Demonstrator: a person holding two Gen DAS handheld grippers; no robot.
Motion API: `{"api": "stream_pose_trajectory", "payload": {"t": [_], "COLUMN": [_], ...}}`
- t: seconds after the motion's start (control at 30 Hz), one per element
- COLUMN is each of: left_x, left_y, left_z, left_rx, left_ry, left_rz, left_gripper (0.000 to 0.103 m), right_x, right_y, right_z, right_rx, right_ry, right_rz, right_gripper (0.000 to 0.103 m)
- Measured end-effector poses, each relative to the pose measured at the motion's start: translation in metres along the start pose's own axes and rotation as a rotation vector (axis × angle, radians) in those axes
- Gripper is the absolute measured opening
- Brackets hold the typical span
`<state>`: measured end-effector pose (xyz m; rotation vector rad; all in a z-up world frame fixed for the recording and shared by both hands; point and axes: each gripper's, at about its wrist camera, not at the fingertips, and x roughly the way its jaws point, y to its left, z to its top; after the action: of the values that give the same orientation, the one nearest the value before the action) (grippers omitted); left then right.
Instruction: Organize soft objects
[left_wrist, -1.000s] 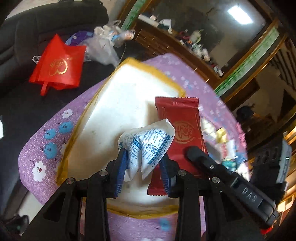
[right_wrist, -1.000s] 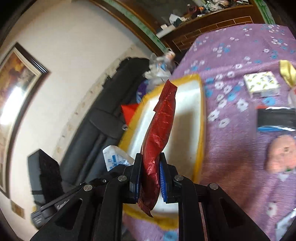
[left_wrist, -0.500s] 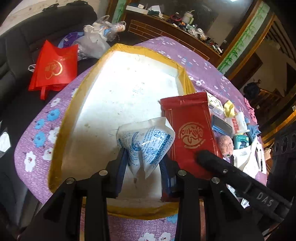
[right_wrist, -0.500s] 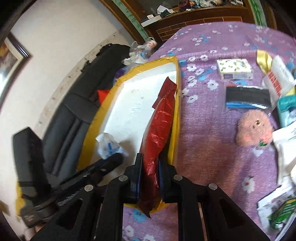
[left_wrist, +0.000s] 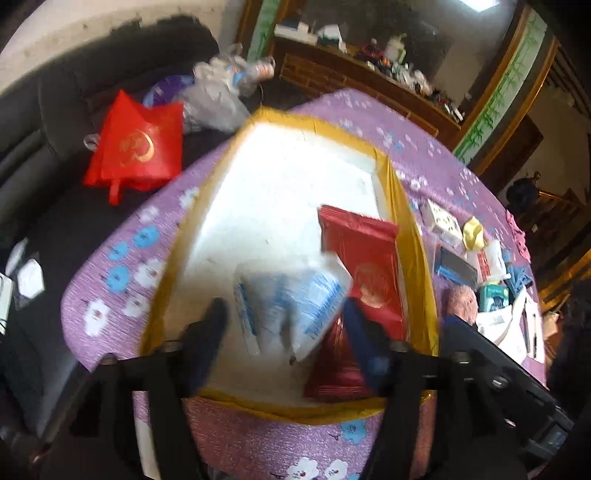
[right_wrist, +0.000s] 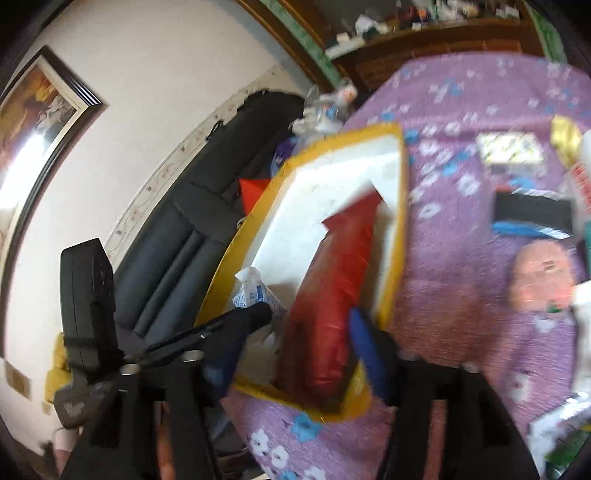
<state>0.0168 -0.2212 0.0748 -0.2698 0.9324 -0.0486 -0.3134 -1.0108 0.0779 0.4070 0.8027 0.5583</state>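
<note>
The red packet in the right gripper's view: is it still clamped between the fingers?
No, the right gripper stands wide open and the red packet lies loose between its fingers, over the white tray.

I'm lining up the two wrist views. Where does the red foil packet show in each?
Left wrist: the red foil packet lies right of centre, inside the white foam tray's yellow rim, behind the white-and-blue sachet.
Right wrist: the packet stands centre, between the open right claw's fingers.
Shared landmark: the yellow-rimmed tray.
</note>
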Motion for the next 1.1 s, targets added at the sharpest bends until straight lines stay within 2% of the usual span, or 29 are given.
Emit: {"api": "stream_pose_trajectory", "payload": {"t": [0.1,0.17,0.2,0.3,0.43,0.57,0.63,0.73,0.77,0.8,0.93,1.07,1.1], "left_x": [-0.009,-0.017,-0.024,-0.034,-0.035,-0.033,-0.032,-0.031,-0.030,-0.030,-0.030,-0.030,-0.030], "left_y": [0.000,0.000,-0.002,-0.021,-0.067,-0.104,-0.119,-0.133,-0.136,-0.138,-0.143,-0.143,-0.144], "left_z": [0.000,-0.003,-0.007,-0.017,-0.034,-0.048,-0.054,-0.060,-0.061,-0.062,-0.068,-0.073,-0.075], "left_rx": [0.007,-0.012,-0.021,-0.002,0.115,0.184,0.212,0.239,0.244,0.250,0.241,0.267,0.268], "left_ry": [-0.026,-0.038,-0.055,-0.070,-0.019,0.066,0.094,0.118,0.125,0.130,0.118,0.123,0.118], "left_rz": [0.017,-0.023,-0.067,-0.143,-0.241,-0.358,-0.392,-0.403,-0.404,-0.410,-0.419,-0.435,-0.438], "left_gripper": [0.068,0.068,0.068,0.068,0.068,0.068,0.067,0.067,0.067,0.067,0.067,0.067,0.067], "right_x": [-0.010,-0.009,-0.012,-0.006,0.004,0.034,0.030,0.048,0.041,0.055,0.061,0.070,0.084], "right_y": [0.009,0.017,0.016,0.026,0.032,0.057,0.065,0.088,0.082,0.088,0.086,0.086,0.092], "right_z": [-0.009,-0.016,-0.019,-0.036,-0.058,-0.061,-0.059,-0.057,-0.059,-0.056,-0.036,-0.003,0.008], "right_rx": [0.018,0.035,0.037,0.020,0.034,0.027,0.019,-0.002,0.005,0.029,0.080,0.120,0.127], "right_ry": [-0.029,-0.052,-0.060,-0.077,-0.070,-0.090,-0.101,-0.119,-0.122,-0.130,-0.151,-0.196,-0.210], "right_rz": [0.028,0.057,0.063,0.058,0.044,0.023,-0.003,-0.074,-0.086,-0.100,-0.130,-0.206,-0.236], "right_gripper": [0.072,0.075,0.077,0.080,0.080,0.080,0.080,0.080,0.080,0.081,0.081,0.081,0.081]}}
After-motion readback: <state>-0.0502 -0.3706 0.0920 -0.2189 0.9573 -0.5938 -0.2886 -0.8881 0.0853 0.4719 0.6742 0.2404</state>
